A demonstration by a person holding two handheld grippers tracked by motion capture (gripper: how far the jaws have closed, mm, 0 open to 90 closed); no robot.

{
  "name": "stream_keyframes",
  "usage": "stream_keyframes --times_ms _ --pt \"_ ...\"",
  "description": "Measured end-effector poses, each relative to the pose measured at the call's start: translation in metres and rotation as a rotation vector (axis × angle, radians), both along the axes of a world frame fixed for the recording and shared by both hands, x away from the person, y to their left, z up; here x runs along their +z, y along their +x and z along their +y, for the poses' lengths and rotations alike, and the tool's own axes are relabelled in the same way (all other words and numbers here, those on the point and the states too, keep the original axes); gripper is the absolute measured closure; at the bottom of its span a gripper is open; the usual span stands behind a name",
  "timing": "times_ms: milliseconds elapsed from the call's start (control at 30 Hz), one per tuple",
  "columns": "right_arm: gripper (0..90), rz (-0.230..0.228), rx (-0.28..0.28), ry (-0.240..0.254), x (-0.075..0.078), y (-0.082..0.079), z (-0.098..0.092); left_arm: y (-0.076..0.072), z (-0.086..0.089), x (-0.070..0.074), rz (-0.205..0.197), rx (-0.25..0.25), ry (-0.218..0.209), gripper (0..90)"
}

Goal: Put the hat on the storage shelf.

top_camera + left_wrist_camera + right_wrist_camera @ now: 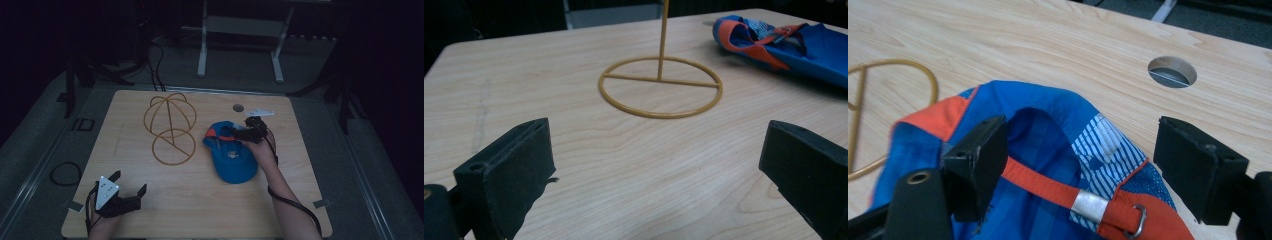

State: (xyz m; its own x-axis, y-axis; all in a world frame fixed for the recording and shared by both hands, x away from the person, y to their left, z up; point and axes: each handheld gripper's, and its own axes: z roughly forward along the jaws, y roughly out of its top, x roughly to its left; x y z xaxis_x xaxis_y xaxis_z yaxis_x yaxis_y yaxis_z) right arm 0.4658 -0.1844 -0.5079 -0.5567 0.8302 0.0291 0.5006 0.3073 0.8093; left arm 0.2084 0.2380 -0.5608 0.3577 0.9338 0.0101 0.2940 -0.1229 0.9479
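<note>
A blue cap (232, 161) with orange trim lies on the wooden table (165, 205), right of centre. My right gripper (235, 133) is at the cap's far rim and points left. In the right gripper view its jaws stand open on either side of the cap (1048, 107), whose back opening and orange strap (1048, 185) lie between the right gripper (1083, 150); the pads do not press on it. A yellow wire cap stand (172, 127) stands left of the cap. My left gripper (131, 181) is open near the front left corner, with the stand's base ring (664, 81) ahead of the left gripper (659, 145).
A round cable hole (238, 107) is in the table behind the cap, also seen as the hole (1172, 71) past my right jaw. White frame legs (202, 50) stand on the floor beyond the table. A cable loop (65, 173) lies on the floor at the left.
</note>
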Motion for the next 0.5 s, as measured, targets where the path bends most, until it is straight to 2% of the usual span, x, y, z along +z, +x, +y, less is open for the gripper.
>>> stream_keyframes --times_ms 33,200,433,500 --pt "22.0 0.008 -0.001 0.0 -0.001 0.002 0.001 0.0 0.001 0.0 -0.004 -0.002 -0.004 1.5" --pt "21.9 0.014 -0.003 -0.059 -0.005 0.014 0.008 0.0 0.003 0.001 -0.004 0.006 -0.022 1.5" --pt "23.0 0.049 -0.003 -0.08 -0.016 0.029 0.013 -0.001 0.003 0.001 -0.012 0.009 -0.02 3.1" --pt "23.9 0.06 -0.015 -0.086 -0.024 0.032 0.015 -0.002 0.005 0.002 -0.017 0.017 -0.03 3.6"
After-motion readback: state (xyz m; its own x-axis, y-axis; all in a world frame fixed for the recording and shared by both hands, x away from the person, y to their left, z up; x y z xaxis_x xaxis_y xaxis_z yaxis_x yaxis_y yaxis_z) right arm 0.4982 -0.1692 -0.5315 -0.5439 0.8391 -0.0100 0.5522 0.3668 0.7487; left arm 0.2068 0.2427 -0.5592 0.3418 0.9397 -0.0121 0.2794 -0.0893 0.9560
